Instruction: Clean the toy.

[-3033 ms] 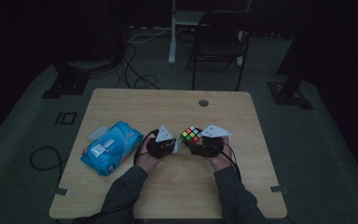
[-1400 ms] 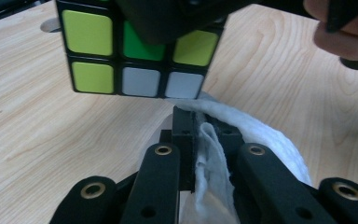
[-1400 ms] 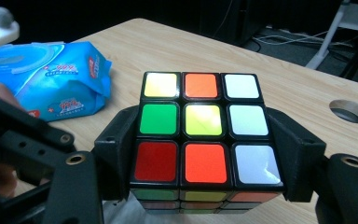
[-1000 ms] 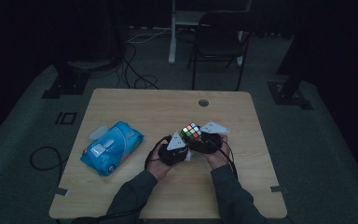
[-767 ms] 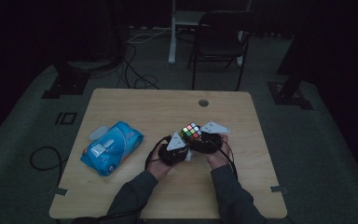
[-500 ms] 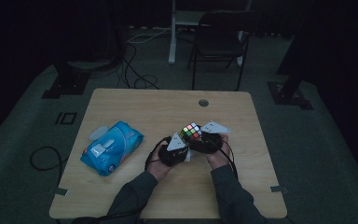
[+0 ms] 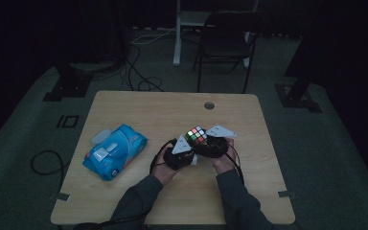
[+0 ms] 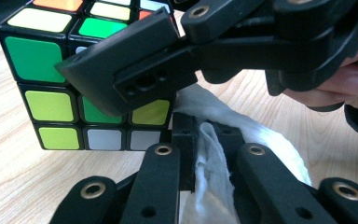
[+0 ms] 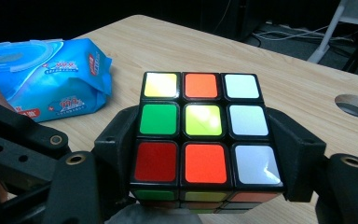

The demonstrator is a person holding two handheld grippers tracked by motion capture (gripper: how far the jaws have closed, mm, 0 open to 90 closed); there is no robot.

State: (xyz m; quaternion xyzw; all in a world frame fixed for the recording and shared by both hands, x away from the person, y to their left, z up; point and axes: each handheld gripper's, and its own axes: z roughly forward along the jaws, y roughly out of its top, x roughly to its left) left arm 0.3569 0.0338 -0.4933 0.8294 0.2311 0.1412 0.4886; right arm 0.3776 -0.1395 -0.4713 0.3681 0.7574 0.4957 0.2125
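While the wipe pack [image 7: 115, 151] lies closed at the table's [image 7: 139, 108] left, one white wipe [image 8: 214, 163] is already out, pinched in the left gripper [image 7: 182, 154] just beside the cube [image 7: 196, 135]; the right gripper [image 7: 211, 145] clamps that cube at mid-table; wiping looks barely under way, most faces left; count: one pack, one wipe, one cube, two grippers.

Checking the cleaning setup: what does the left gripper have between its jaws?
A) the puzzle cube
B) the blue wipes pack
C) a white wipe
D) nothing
C: in the left gripper view, the left gripper pinches a crumpled white wipe, while the right gripper clamps the cube.
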